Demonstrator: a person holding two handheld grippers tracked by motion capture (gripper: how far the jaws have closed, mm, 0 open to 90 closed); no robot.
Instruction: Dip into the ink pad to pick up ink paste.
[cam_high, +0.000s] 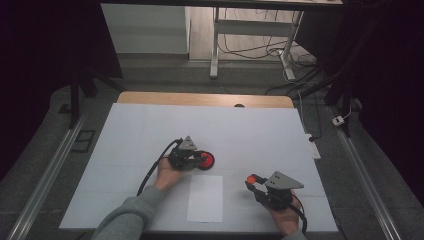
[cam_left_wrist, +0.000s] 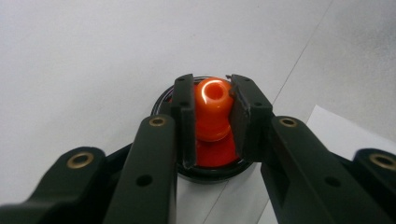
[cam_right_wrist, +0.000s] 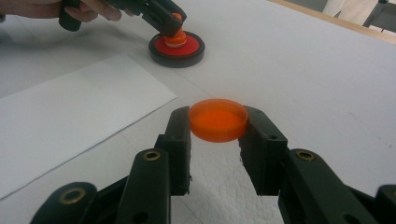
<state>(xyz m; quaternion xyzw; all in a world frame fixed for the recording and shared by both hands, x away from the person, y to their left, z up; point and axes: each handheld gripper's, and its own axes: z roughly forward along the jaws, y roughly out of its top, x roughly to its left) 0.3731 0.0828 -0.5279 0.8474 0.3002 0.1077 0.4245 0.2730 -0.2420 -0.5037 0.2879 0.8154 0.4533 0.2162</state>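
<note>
Near edge, paper: a white sheet of paper (cam_high: 205, 198) lies flat at the middle of the bench's near edge, between the two hands.
Right claw (cam_high: 251, 181): by the near right corner, closed on an orange cap (cam_right_wrist: 218, 119), gripped at its rim and held level just above the surface.
Left claw (cam_high: 201, 160): around mid-bench, left of centre, closed on an orange knob (cam_left_wrist: 213, 109).
Knob seat: the knob stands upright on a red disc in a black ring (cam_right_wrist: 177, 48), which rests flat on the bench just beyond the paper's far edge.
Bench (cam_high: 150, 130): covered in white, matt and faintly creased; a strip of bare wood shows along the far edge.
Room: dim; grey floor, metal rails on both sides, a white desk frame and loose cables beyond the far edge.
</note>
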